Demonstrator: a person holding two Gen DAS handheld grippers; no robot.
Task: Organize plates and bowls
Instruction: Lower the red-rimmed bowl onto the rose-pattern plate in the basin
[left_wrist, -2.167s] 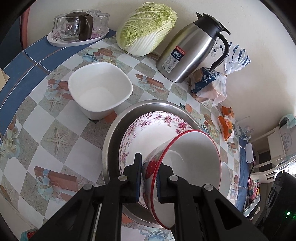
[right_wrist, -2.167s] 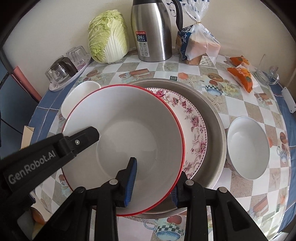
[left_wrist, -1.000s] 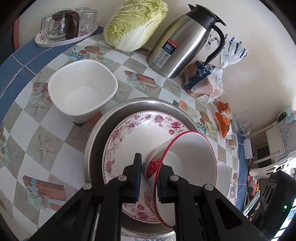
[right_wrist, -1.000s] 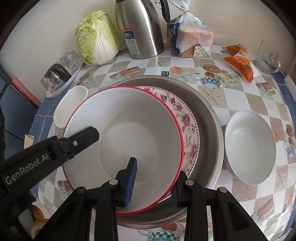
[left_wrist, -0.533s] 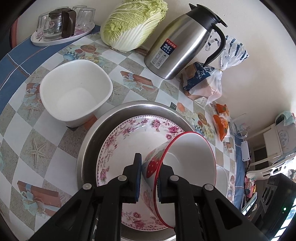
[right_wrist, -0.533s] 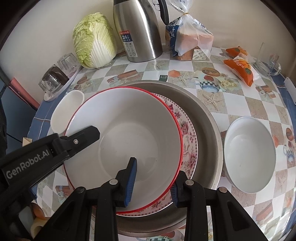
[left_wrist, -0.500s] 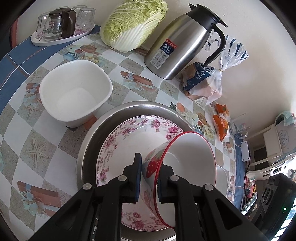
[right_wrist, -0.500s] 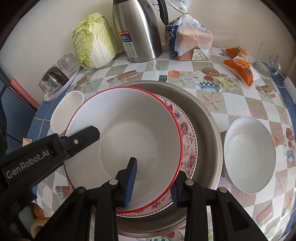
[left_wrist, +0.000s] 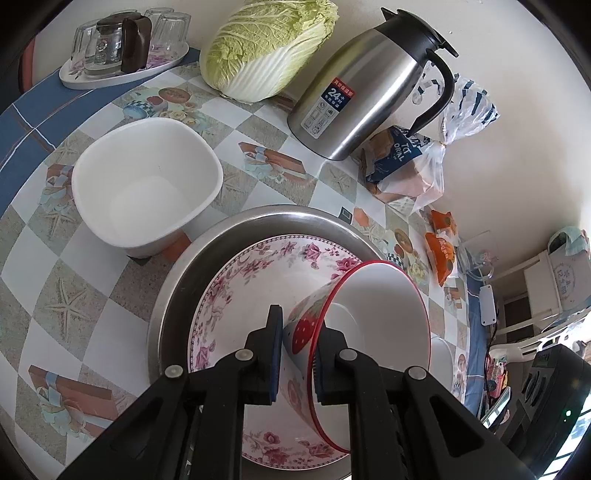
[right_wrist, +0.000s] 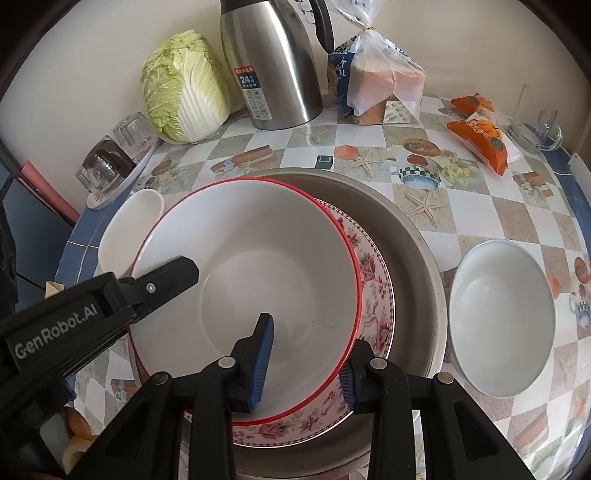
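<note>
- Both grippers grasp the red-rimmed bowl (right_wrist: 258, 258) at once, over the floral plate (right_wrist: 373, 295) in the steel basin (right_wrist: 413, 258).
- Left gripper (left_wrist: 297, 354) is clenched on the bowl's wall, 1 pad outside on the strawberry print, 1 inside.
- Right gripper (right_wrist: 304, 354) pinches the near rim, 1 finger (right_wrist: 262, 347) inside the bowl.
- White square bowl (left_wrist: 147, 184) sits left of the basin; white round bowl (right_wrist: 502, 317) sits right of it.
- Beyond the basin: cabbage (right_wrist: 184, 88), steel flask (right_wrist: 273, 62).

Brushed-metal basin (right_wrist: 413, 236), glossy glazed floral plate (right_wrist: 373, 295), polished steel kettle (left_wrist: 362, 99), shiny plastic tablecloth (left_wrist: 55, 302).
</note>
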